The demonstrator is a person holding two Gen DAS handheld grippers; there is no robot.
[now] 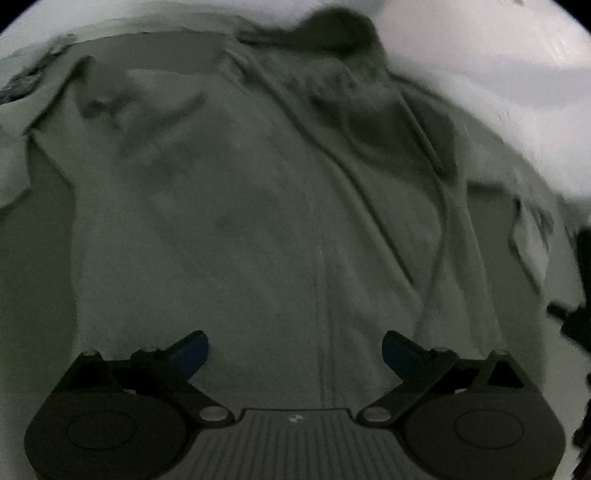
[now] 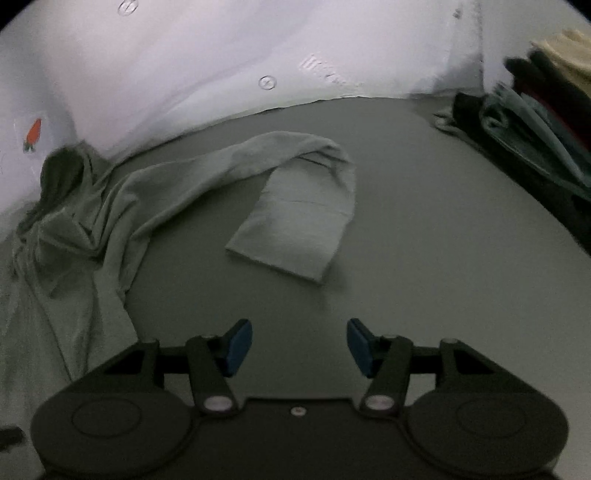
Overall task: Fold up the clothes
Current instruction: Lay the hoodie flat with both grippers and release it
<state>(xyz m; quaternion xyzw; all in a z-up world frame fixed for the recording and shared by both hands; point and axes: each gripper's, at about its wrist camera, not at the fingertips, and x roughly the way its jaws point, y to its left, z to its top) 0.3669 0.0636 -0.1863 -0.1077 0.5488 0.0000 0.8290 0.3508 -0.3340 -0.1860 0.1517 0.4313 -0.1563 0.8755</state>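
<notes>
A grey-green hooded sweatshirt lies spread on a grey surface, front up, with its zipper line, drawstrings and dark hood at the far end. My left gripper is open and empty just above the lower front of the garment. In the right wrist view the sweatshirt body is bunched at the left and one sleeve stretches right, its cuff end bent back toward me. My right gripper is open and empty over bare surface, short of the sleeve cuff.
A white wall with small markings and an orange sticker backs the surface. A stack of folded clothes in dark, teal and cream sits at the far right. The grey surface extends right of the sleeve.
</notes>
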